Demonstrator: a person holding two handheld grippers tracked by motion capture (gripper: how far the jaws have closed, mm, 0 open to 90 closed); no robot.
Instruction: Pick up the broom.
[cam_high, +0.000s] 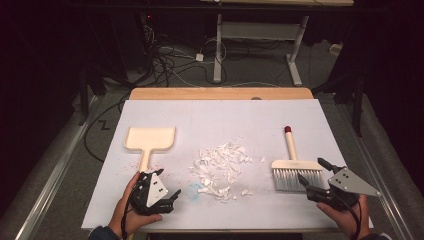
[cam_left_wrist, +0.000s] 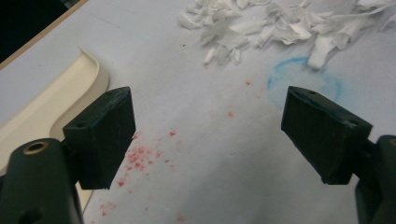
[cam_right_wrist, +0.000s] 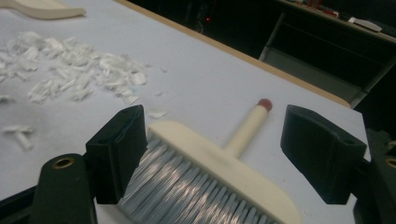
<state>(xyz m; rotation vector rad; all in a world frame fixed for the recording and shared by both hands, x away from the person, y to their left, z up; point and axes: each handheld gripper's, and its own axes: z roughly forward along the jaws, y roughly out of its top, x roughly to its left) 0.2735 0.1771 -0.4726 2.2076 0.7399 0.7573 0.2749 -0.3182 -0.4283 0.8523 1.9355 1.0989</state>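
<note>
Brush (cam_high: 295, 167) — between right hand-held gripper (cam_high: 311, 176) jaws

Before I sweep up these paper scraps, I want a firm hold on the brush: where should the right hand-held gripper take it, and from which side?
Probably by the handle, not the bristles. The brush lies flat, its handle pointing away from the person and its bristles toward the right hand-held gripper, whose open jaws now flank the head. Come from above, jaws across the narrow handle just beyond the head; the soft bristles would give.

High view looks down from above; both gripper views sit low and close, sharing the paper scraps (cam_high: 220, 170) at twelve o'clock.
</note>
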